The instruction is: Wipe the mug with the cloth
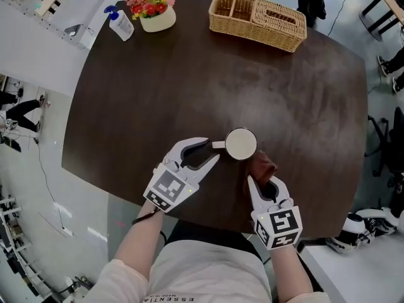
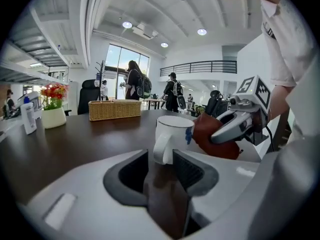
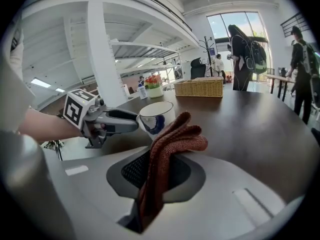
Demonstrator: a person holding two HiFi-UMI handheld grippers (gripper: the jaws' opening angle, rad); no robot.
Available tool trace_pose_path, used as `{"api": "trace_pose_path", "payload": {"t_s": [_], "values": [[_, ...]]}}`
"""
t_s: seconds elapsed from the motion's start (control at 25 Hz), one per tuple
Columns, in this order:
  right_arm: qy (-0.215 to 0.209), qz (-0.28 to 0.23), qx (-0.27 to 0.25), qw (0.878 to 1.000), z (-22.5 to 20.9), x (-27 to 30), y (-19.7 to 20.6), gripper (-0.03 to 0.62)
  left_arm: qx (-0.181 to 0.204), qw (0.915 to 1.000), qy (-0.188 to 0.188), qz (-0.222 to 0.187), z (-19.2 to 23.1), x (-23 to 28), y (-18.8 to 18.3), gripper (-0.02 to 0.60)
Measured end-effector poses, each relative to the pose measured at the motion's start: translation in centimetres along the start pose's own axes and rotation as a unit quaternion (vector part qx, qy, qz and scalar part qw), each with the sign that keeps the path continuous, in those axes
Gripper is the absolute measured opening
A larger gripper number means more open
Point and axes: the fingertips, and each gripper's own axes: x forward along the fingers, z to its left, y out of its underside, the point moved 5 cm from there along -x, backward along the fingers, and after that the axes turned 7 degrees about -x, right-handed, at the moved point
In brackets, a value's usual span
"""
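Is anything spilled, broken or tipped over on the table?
No, nothing stands out. The mug stands upright, the left gripper shut on its handle, and the right gripper holds the brown cloth against its side. The basket, flower pot and bottle stand upright, and no spill shows on the table.

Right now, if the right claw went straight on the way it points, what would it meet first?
Most likely the white mug, standing just ahead and slightly left of its line. The red cloth held in the right claw would touch it before the jaws do; the gap is hard to judge.
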Motion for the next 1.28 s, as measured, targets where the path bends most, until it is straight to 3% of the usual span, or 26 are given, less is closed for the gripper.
{"api": "trace_pose_path", "payload": {"t_s": [0.08, 0.44, 0.56, 0.76, 0.92, 1.28], "values": [[-0.010, 0.001, -0.001, 1.000, 0.4, 0.5, 0.1, 0.074, 0.018, 0.9997, 0.016, 0.011, 0.3, 1.0, 0.1, 0.155], [-0.066, 0.020, -0.026, 0.997, 2.7, 1.7, 0.6, 0.074, 0.052, 0.9956, 0.077, 0.015, 0.7, 2.2, 0.0, 0.152], [-0.094, 0.031, -0.045, 0.994, 4.1, 2.3, 0.4, 0.074, 0.084, 0.9913, 0.097, 0.030, 0.7, 2.3, 0.0, 0.086], [-0.150, 0.038, -0.114, 0.981, 6.9, 3.7, -0.8, 0.074, 0.115, 0.9841, 0.129, 0.043, 0.5, 2.3, 0.0, 0.083], [-0.165, 0.052, -0.170, 0.970, 7.6, 5.3, -1.6, 0.074, 0.128, 0.9789, 0.151, 0.050, 0.5, 2.1, 0.2, 0.081], [-0.165, 0.097, -0.127, 0.973, 3.5, 6.1, -1.1, 0.076, 0.152, 0.9683, 0.188, 0.064, 0.9, 1.2, 0.5, 0.081]]}}
